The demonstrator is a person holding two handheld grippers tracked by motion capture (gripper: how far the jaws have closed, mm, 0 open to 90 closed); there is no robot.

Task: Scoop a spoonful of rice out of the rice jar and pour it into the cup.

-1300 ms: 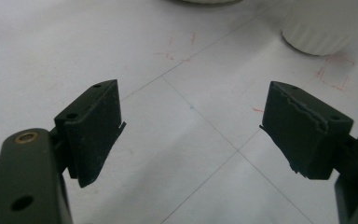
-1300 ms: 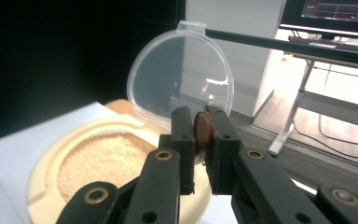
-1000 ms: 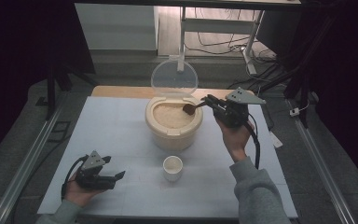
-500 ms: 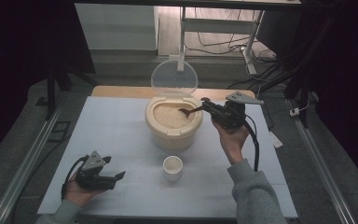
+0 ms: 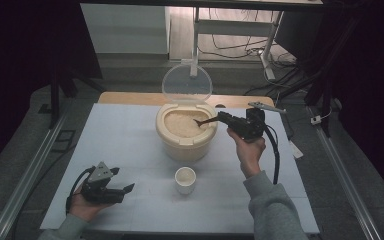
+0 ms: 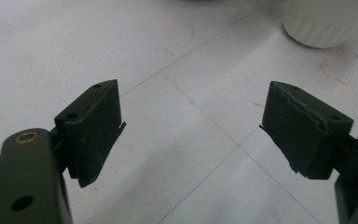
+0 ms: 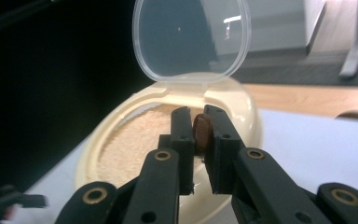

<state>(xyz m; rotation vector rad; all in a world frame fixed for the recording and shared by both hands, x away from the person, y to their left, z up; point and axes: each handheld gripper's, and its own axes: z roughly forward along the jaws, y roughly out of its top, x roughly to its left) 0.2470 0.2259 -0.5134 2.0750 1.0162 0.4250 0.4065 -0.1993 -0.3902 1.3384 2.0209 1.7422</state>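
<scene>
Spoon: brown spoon (image 5: 206,121) is showing as a thin dark handle with its tip reaching over the grain; in the right gripper view its reddish-brown handle end (image 7: 201,131) is sitting upright between the 2 jaws.
Right gripper: right gripper (image 5: 225,120) is being held above the table at the bin's right side, its jaws closing on the spoon handle with almost no gap.
Right hand: right hand (image 5: 249,150) is gripping the tool from below, a grey sleeve running down to the bottom edge.
Rice bin: cream-coloured rice bin (image 5: 186,145) is standing at the middle of the table, round, with a clear lid (image 5: 186,84) hinged at the back and standing upright.
Bin contents: pale grain (image 5: 180,124) is filling the bin nearly to the rim; the spoon tip is touching or just above the grain surface, which of the 2 cannot be told.
Cup: small white cup (image 5: 185,179) is standing in front of the bin, apart from it; its contents cannot be told.
Left gripper: left gripper (image 5: 125,190) is resting low on the white table (image 5: 120,135) near the front left corner, jaws spread wide and holding nothing.
</scene>
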